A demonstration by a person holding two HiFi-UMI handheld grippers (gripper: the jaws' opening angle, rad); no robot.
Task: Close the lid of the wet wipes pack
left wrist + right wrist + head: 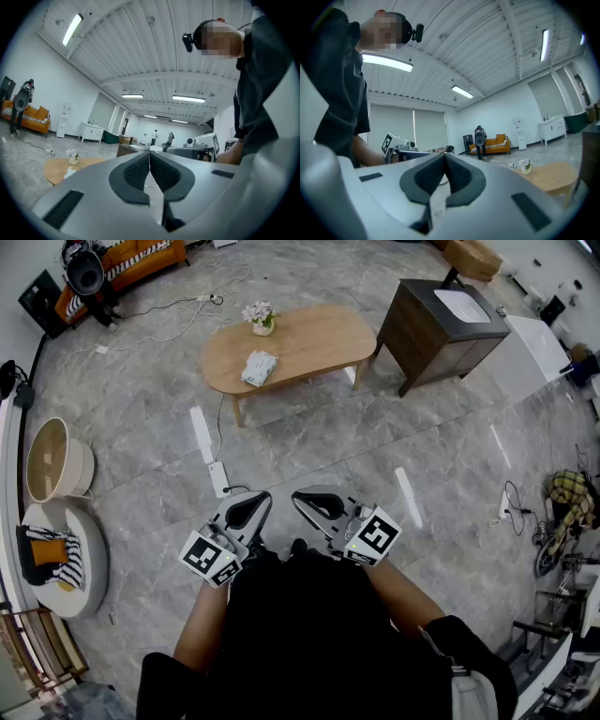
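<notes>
Being held close to the body in the head view, the left claw [246, 512] and right claw [319, 504] are hovering over the grey marble floor [309, 446], well apart from the white wet wipes pack [259, 367], which is lying on the oval light-wood surface [319, 338] near a small flower vase [261, 319]. In the left gripper view, the jaws are being pressed together on nothing. In the right gripper view, the jaws are likewise being pressed together, empty.

Bright even light from long white ceiling lamps [188, 99], glare streaks on glossy grey stone floor [309, 446], fisheye-bent, vignetted edges
</notes>
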